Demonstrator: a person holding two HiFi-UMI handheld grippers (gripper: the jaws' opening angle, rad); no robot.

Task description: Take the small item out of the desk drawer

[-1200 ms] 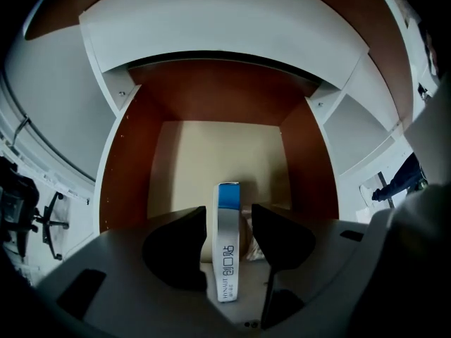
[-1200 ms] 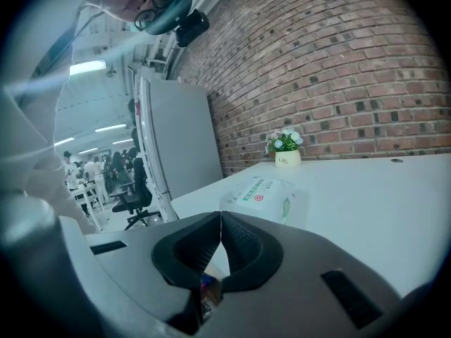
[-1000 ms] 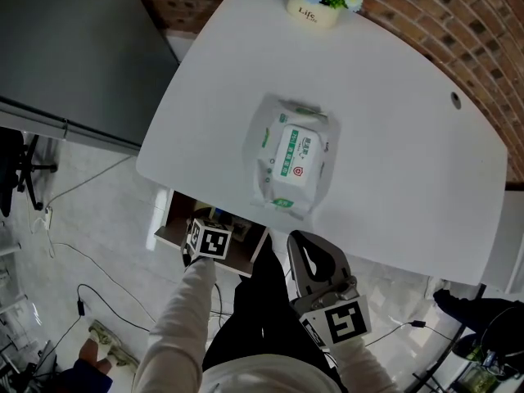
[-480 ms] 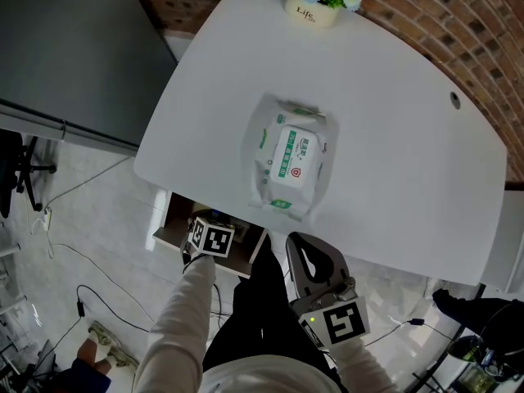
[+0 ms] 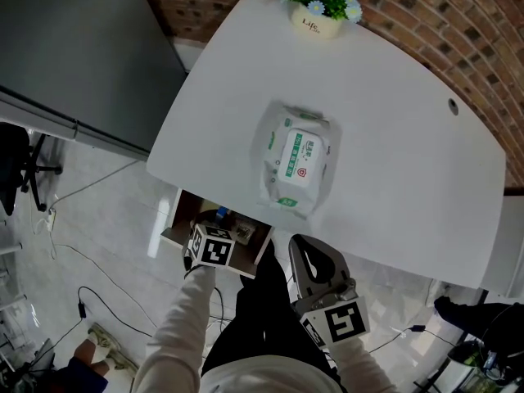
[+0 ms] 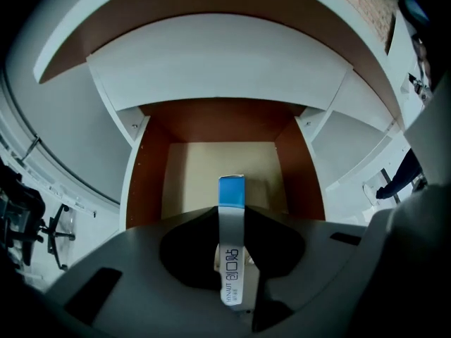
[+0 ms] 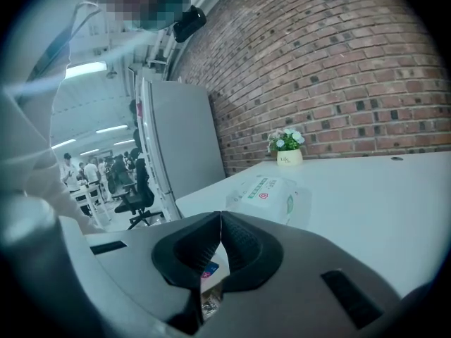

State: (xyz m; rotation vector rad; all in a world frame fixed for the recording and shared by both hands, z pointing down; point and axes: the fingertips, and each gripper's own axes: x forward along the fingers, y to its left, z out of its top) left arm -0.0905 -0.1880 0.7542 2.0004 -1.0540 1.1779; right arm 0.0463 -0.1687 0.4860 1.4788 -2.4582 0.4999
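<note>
The desk drawer (image 5: 182, 218) stands pulled out under the white desk's (image 5: 393, 137) front edge. In the left gripper view its pale floor (image 6: 194, 167) lies below. A small white box with a blue end (image 6: 231, 245) stands on edge between the jaws of my left gripper (image 6: 231, 215), which are closing on it and press its sides. Seen from the head, the left gripper (image 5: 214, 234) hangs over the open drawer. My right gripper (image 5: 298, 244) is held by the desk's front edge, to the right of the drawer. The right gripper (image 7: 220, 220) has its jaws together and empty.
A pack of wet wipes (image 5: 295, 160) lies mid-desk, and a small flower pot (image 5: 319, 11) stands at the far edge. A grey cabinet (image 5: 74, 47) stands left of the desk, with a brick wall (image 5: 475, 31) behind. Cables (image 5: 90, 297) trail on the floor. Other small items (image 5: 233, 223) lie in the drawer.
The left gripper has stayed over the open drawer while the view shifted slightly, so more of the drawer's inside shows. The right gripper has not moved.
</note>
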